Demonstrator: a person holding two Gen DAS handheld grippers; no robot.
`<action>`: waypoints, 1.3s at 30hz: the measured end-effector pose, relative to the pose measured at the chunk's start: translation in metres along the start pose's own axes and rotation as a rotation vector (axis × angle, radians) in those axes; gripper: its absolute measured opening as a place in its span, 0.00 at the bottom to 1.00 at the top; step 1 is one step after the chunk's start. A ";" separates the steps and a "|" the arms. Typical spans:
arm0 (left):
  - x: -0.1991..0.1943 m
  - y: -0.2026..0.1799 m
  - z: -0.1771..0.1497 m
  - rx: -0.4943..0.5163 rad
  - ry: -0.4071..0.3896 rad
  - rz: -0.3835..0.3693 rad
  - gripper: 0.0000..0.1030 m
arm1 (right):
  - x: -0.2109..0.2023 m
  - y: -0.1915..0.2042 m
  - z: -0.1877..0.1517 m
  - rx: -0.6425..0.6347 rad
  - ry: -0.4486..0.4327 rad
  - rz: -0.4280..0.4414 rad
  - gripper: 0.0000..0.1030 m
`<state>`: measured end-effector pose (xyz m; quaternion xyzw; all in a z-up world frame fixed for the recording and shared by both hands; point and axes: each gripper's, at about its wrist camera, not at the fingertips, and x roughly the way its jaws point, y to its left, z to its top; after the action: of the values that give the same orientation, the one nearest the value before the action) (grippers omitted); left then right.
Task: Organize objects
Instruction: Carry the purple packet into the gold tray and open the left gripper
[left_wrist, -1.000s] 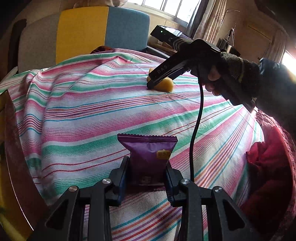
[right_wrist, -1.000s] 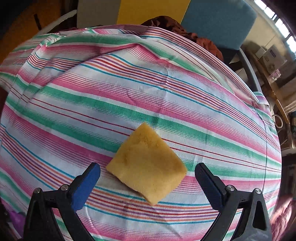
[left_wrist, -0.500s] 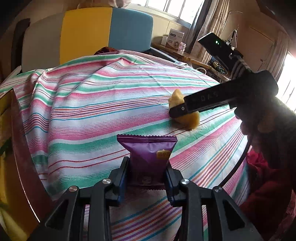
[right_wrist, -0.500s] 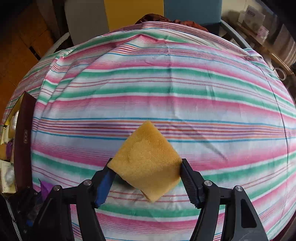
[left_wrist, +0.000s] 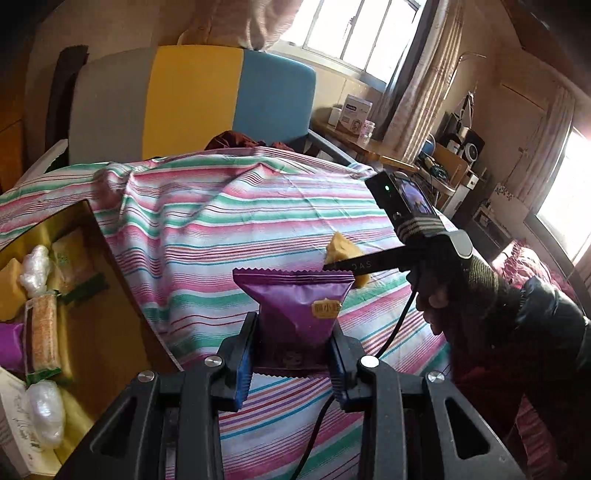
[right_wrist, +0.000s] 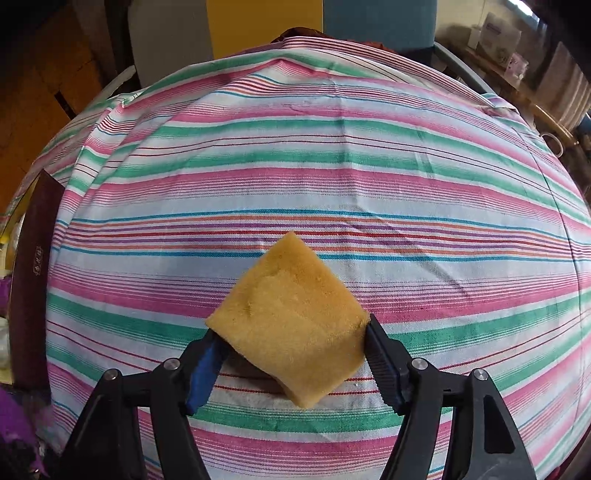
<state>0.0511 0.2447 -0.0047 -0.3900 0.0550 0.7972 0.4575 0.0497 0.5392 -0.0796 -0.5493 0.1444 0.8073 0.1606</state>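
Purple snack packet (left_wrist: 295, 306) upright, pinched at its bottom, above striped cloth (left_wrist: 229, 221); yellow sponge (right_wrist: 291, 325) tilted, corner-down, lifted above same cloth.

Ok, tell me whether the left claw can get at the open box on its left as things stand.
Probably yes. The left claw is shut on the purple packet, and the box lies open beside it. Nothing stands between them. The right claw, holding the sponge, is off on the other side.

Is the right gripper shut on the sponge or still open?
Shut. The right gripper has both pads pressed against the yellow sponge, which is lifted off the striped cloth.
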 end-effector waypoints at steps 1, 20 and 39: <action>-0.007 0.006 0.002 -0.016 -0.010 0.014 0.33 | -0.001 -0.002 -0.001 0.000 0.000 0.001 0.71; -0.058 0.085 -0.008 -0.139 -0.038 0.337 0.33 | 0.002 0.004 -0.005 -0.055 -0.013 -0.033 0.72; -0.022 0.123 -0.031 -0.253 0.096 0.265 0.33 | 0.006 0.014 -0.003 -0.083 -0.015 -0.054 0.72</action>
<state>-0.0203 0.1453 -0.0446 -0.4712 0.0268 0.8316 0.2927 0.0439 0.5256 -0.0857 -0.5531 0.0945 0.8121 0.1605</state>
